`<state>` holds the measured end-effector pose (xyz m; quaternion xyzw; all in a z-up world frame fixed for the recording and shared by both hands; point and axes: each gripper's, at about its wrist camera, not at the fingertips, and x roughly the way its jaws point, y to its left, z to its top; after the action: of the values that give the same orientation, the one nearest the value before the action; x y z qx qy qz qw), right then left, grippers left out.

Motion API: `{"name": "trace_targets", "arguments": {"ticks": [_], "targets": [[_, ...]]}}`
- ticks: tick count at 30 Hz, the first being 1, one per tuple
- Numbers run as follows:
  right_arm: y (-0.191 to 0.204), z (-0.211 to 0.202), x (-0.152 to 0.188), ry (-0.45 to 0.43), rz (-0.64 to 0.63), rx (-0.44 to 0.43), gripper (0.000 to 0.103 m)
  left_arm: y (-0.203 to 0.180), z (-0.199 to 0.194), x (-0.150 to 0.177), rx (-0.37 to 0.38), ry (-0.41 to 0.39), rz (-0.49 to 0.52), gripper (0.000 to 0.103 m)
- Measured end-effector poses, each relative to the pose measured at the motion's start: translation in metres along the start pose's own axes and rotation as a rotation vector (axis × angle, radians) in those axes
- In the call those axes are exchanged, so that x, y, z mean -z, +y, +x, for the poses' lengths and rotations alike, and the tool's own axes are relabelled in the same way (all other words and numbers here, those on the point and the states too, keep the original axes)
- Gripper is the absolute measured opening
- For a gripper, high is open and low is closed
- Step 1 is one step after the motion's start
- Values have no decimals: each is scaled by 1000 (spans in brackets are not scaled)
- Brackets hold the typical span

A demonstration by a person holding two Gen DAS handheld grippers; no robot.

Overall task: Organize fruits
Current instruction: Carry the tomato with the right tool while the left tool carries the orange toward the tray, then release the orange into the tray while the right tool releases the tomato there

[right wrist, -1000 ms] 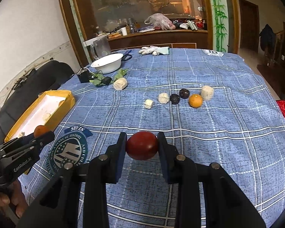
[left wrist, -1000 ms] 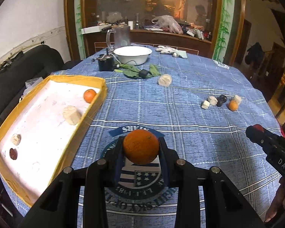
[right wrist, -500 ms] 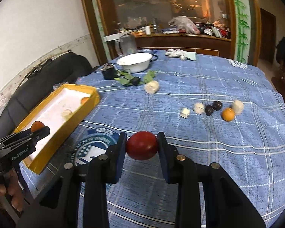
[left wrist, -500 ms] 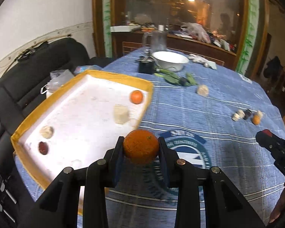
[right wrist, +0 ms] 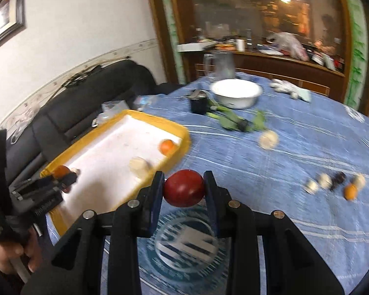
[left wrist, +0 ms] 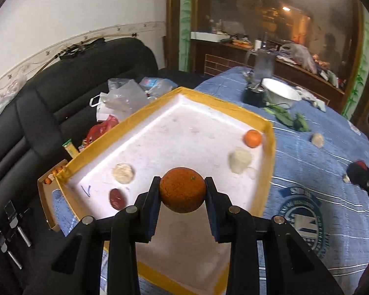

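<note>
Small orange (left wrist: 252,138), pale lumps, maybe peeled fruit, lie in tray (left wrist: 267,158); my left gripper (left wrist: 182,191) clamps orange (left wrist: 182,189) above it, right gripper (right wrist: 183,188) clamps red fruit (right wrist: 183,188).

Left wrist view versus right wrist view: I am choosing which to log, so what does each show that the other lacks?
Only the left wrist view shows the large orange clamped in the left gripper over the yellow tray, plus a dark red piece inside.

Only the right wrist view shows the red fruit in the right gripper and the loose fruit row on the cloth.

Both show the tray, its small orange and the white bowl.
</note>
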<state>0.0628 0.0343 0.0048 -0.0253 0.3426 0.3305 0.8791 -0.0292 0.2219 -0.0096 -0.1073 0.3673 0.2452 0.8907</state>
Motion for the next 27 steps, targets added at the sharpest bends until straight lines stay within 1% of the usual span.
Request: {"name": "trace_targets", "arguments": {"ticks": [3,5,8,14,21,24,27], "targets": [[20,23,-12,6,-31,-23,35,5,7,2,2,19,-5,33],[30,43,-19,20,-35,-46,35,4,10,5,5,26,5,33],[41,73,-27,51,-51,-54,35,8,16,7,4,41,1,33],[52,128,-38,106,-67,-62,35,10,25,11,18,71,10,33],[55,164,-46,146,-68,-70,35,11,34,11,20,81,7,33],[53,175,-45,160,-63,-75,35,15,39,11,0,85,-10,33],[57,183,-43,177,-81,-75,35,21,43,9,-17,94,-53,33]]}}
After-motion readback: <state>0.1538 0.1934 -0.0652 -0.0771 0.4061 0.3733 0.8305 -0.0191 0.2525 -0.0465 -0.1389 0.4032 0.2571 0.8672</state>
